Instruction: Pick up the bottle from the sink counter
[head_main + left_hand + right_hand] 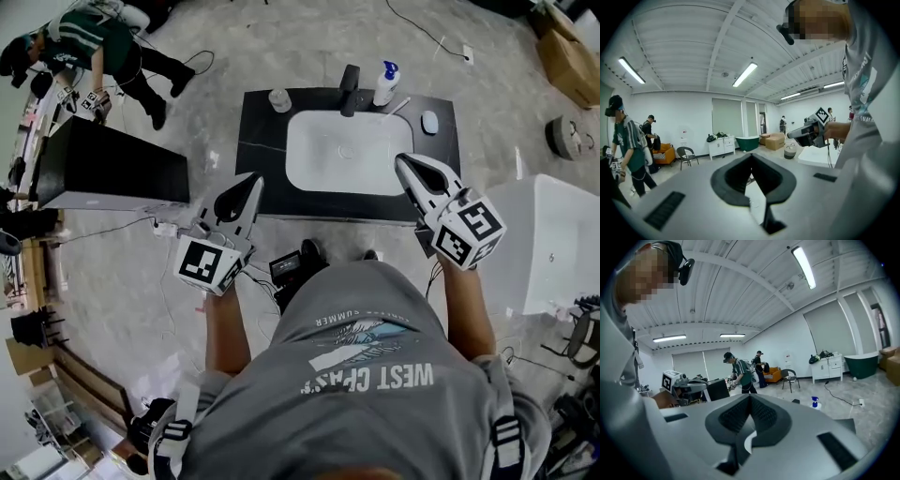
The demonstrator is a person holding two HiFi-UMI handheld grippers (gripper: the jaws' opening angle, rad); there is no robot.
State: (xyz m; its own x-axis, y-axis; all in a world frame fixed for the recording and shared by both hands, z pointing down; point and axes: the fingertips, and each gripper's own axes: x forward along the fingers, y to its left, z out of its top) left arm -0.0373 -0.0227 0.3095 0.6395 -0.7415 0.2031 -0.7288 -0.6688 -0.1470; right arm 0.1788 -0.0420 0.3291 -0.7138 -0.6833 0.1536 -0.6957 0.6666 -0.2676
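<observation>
Reaching hasn't begun: left claw [251,182] and right claw [402,160] hang pinched shut, empty, at the desk's [262,150] lower edge; next, open one toward the bottle [385,82], upper centre.

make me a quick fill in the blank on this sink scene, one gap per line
1. The bottle on the black counter has a ____ top.
2. The basin set in the counter is ____.
3. In the head view, the bottle stands just ____ of the tap.
4. The left gripper and the right gripper hold nothing, and their jaws are ____.

Missing words: blue; white; right; shut
</observation>
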